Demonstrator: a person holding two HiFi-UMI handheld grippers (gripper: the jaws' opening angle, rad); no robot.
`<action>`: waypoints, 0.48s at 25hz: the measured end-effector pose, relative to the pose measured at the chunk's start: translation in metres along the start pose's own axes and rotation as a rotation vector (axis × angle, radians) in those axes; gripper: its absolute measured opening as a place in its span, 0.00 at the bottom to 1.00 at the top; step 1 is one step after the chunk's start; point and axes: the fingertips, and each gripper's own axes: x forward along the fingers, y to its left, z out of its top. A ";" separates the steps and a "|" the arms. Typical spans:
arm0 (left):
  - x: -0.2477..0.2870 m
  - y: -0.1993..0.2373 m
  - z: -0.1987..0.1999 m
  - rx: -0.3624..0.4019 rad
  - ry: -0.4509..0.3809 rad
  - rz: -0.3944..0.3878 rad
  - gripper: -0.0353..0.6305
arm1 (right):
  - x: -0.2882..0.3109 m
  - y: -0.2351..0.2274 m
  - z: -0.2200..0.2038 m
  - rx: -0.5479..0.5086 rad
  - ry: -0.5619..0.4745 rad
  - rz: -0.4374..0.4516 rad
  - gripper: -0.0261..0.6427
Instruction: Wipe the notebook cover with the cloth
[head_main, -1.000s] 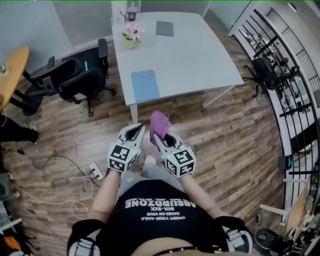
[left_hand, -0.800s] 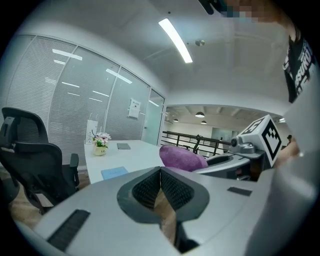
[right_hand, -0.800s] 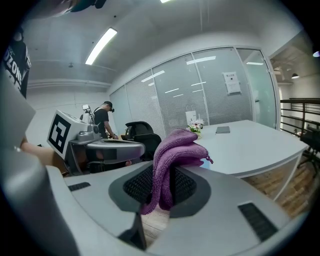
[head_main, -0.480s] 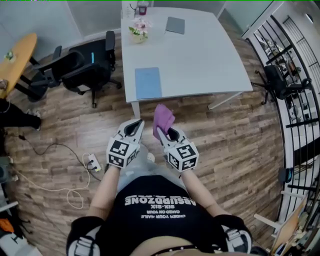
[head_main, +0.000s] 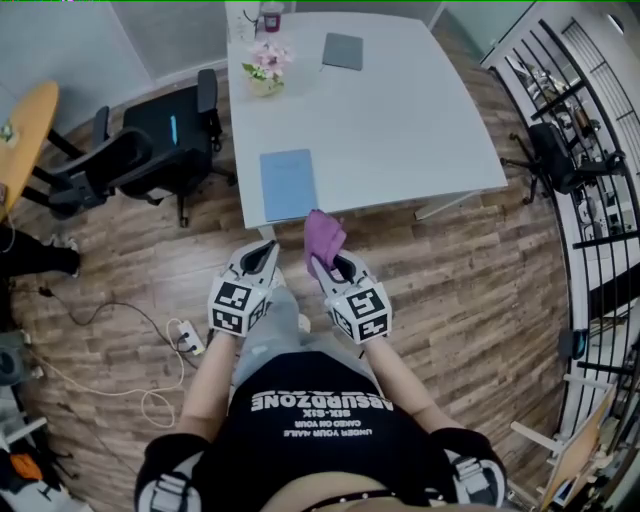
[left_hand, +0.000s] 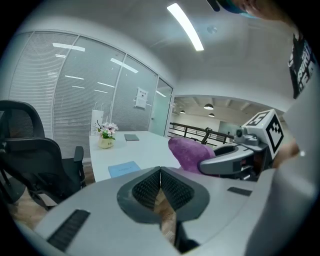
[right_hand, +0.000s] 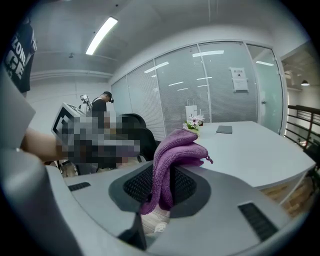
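A light blue notebook (head_main: 288, 184) lies flat near the front edge of the white table (head_main: 400, 120); it also shows small in the left gripper view as the notebook (left_hand: 123, 169). My right gripper (head_main: 322, 264) is shut on a folded purple cloth (head_main: 322, 238), which sticks up from its jaws just short of the table edge, right of the notebook. The cloth (right_hand: 175, 155) fills the middle of the right gripper view. My left gripper (head_main: 266, 256) hovers over the floor below the notebook, jaws closed together with nothing between them.
A flower pot (head_main: 262, 72), a dark grey book (head_main: 343, 51) and a cup (head_main: 270, 16) stand on the table's far part. Black office chairs (head_main: 150, 145) are left of the table, another chair (head_main: 555, 160) at right. A power strip and cables (head_main: 185, 342) lie on the wooden floor.
The person has stepped closer to the table; the notebook and table edge now lie nearer both grippers. The cloth stays held in the right gripper.
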 end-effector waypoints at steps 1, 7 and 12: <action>0.007 0.007 0.003 -0.003 0.001 0.004 0.08 | 0.005 -0.007 0.004 -0.010 0.003 0.001 0.17; 0.045 0.052 0.010 -0.024 0.029 0.015 0.08 | 0.056 -0.056 0.023 -0.043 0.049 -0.034 0.17; 0.076 0.088 -0.009 -0.037 0.123 -0.006 0.08 | 0.102 -0.091 0.037 -0.102 0.111 -0.057 0.17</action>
